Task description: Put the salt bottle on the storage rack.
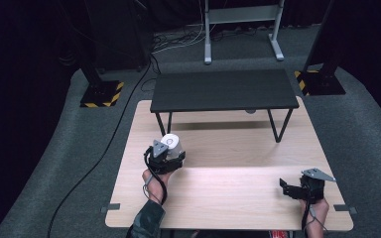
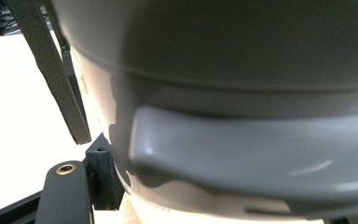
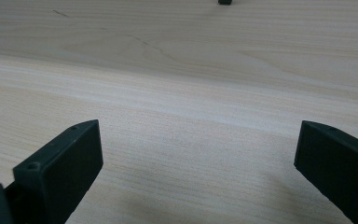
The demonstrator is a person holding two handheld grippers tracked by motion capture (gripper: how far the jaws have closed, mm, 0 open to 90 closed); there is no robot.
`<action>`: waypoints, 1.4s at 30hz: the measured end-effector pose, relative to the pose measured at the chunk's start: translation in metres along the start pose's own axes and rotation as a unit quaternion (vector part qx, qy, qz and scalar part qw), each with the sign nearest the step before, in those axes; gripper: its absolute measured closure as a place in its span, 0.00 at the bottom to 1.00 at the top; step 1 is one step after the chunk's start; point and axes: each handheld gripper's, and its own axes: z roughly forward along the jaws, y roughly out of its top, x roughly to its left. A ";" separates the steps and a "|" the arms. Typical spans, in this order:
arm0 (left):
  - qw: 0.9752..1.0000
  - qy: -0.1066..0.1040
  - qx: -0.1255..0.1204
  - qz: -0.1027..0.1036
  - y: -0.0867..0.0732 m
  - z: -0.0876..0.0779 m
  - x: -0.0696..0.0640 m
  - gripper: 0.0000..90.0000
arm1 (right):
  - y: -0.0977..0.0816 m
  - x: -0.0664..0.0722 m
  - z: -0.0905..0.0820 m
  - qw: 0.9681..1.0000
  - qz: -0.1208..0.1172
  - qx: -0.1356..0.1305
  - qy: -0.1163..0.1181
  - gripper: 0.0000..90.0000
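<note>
A white-grey round container (image 1: pixel 171 143) stands upright on the wooden table (image 1: pixel 228 198), left of centre. My left gripper (image 1: pixel 169 154) is shut on it from the near side. In the left gripper view the container (image 2: pixel 242 116) sits very close, with one black finger (image 2: pixel 103 175) pressed against its left side; the other finger is hidden. My right gripper (image 1: pixel 284 187) rests near the table's front right corner, pointing left. Its jaws are open wide over bare wood (image 3: pixel 198 140) with nothing between them.
A low black shelf table (image 1: pixel 223 89) on thin legs stands across the far half of the wooden table; one leg (image 2: pixel 51 70) shows just left of the container. Small metal clamps (image 1: pixel 110 207) sit on the front corners. Yellow-black striped stand bases (image 1: pixel 101 94) rest on the floor beyond.
</note>
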 end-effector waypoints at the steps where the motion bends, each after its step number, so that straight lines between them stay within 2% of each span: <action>1: 1.000 -0.001 -0.001 0.000 0.001 -0.001 0.000 0.33 | 0.000 0.000 0.000 1.000 0.000 0.000 0.000 0.00; 17: 1.000 -0.017 -0.005 0.007 0.019 -0.005 -0.003 0.33 | 0.002 0.001 0.001 1.000 0.000 0.005 -0.002 0.00; 34: 0.999 -0.033 -0.005 0.018 0.047 -0.008 -0.002 0.33 | 0.005 0.002 0.003 1.000 -0.001 0.014 -0.004 0.00; 42: 0.998 -0.040 -0.002 0.039 0.059 -0.003 -0.009 0.33 | 0.006 0.002 0.003 1.000 0.002 0.017 -0.005 0.02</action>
